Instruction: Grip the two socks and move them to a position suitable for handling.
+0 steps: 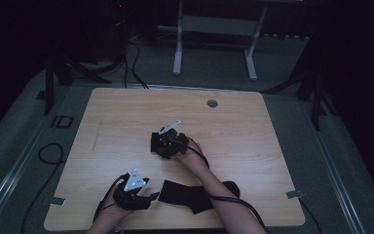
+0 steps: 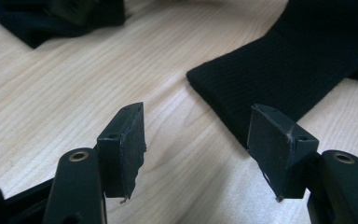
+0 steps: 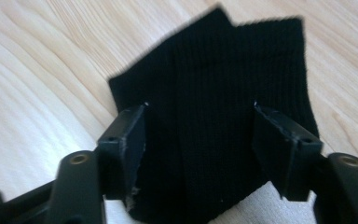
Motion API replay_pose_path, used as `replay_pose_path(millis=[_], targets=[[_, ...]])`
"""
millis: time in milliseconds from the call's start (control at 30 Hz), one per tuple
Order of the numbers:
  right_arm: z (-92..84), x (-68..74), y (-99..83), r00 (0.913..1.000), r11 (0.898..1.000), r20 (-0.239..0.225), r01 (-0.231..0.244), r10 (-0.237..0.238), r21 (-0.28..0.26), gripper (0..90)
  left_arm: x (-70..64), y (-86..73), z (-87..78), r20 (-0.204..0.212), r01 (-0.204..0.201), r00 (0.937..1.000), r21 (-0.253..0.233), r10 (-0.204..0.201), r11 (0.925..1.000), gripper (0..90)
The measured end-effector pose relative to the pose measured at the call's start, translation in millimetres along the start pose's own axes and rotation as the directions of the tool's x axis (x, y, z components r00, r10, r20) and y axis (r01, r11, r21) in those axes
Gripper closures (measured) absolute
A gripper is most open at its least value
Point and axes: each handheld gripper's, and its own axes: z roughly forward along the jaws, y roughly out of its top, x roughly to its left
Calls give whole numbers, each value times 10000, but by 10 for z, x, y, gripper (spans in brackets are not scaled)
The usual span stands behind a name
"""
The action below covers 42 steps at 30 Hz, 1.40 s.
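One black ribbed sock (image 1: pixel 195 196) lies flat near the table's front edge, under the person's right forearm. Its cuff end (image 2: pixel 298 60) sits just ahead and right of my left gripper (image 2: pixel 198 154), which stands open a little above the wood with nothing between its fingers. In the high view the left gripper (image 1: pixel 148 196) points right at that cuff. A second black sock (image 3: pixel 214 93), folded, lies at mid-table. My right gripper (image 3: pixel 200 114) hangs open over it, one jaw on each side. From above, the right gripper (image 1: pixel 159 144) covers most of this sock (image 1: pixel 155 142).
The wooden table (image 1: pixel 117 122) has a small round grommet (image 1: pixel 212 103) near its far edge. Cables trail from both grippers off the front. A white desk frame (image 1: pixel 214 44) and black stands are on the floor beyond.
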Motion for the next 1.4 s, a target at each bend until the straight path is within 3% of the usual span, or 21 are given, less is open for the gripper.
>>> replay_pose_path(millis=[33, 100, 167, 300, 367, 533, 567, 733, 767, 900, 967, 1167, 1400], targets=[[2, 6, -9, 10000, 9999, 24, -38, 39, -136, 396, 8, 4, 1, -8, 30, 10000, 14, -30, 10000, 372], [-19, 5, -26, 9999, 9996, 140, 13, -9, -273, 582, 15, 11, 10, 8, 140, 9999, -6, -140, 9999, 372], [-30, -11, -47, 9998, 9994, 187, 70, -63, -336, 682, 14, 18, 17, -8, 146, 9999, 12, -146, 9999, 372], [-60, -26, -74, 9979, 9985, 469, 465, -451, -299, 783, 14, 26, 33, -27, 211, 9998, 55, -211, 9998, 372], [-103, -19, -84, 9954, 9970, 680, 699, -676, -331, 799, 21, 29, 31, -81, 284, 9996, 25, -284, 9996, 373], [-278, -54, -126, 9971, 9949, 497, 616, -578, -796, 801, 44, 27, 29, -32, 499, 9987, -43, -499, 9987, 373], [-438, -77, -158, 9970, 9914, 497, 647, -594, -1138, 801, 83, 46, 19, 113, 763, 9970, -210, -760, 9969, 373], [-699, -84, -221, 9955, 9839, 429, 897, -841, -1543, 800, 88, 101, -9, 48, 816, 9967, -322, -815, 9961, 373], [-808, -56, -268, 9920, 9791, 505, 1228, -1161, -1622, 800, 109, 180, -48, -38, 974, 9952, -559, -978, 9937, 373], [-947, 29, -375, 9858, 9718, 384, 1679, -1638, -1657, 799, 165, 352, -94, -169, 1128, 9933, -755, -1143, 9908, 385], [-996, 93, -433, 9809, 9664, 403, 1943, -1902, -1684, 798, 181, 462, -116, -316, 955, 9946, -827, -984, 9920, 385], [-1062, 237, -568, 9709, 9553, 481, 2396, -2348, -1731, 798, 211, 757, -113, -419, 797, 9956, -909, -838, 9927, 403], [-1113, 291, -588, 9664, 9477, 477, 2572, -2527, -1891, 797, 236, 953, 34, -479, 704, 9961, -646, -736, 9954, 462]])
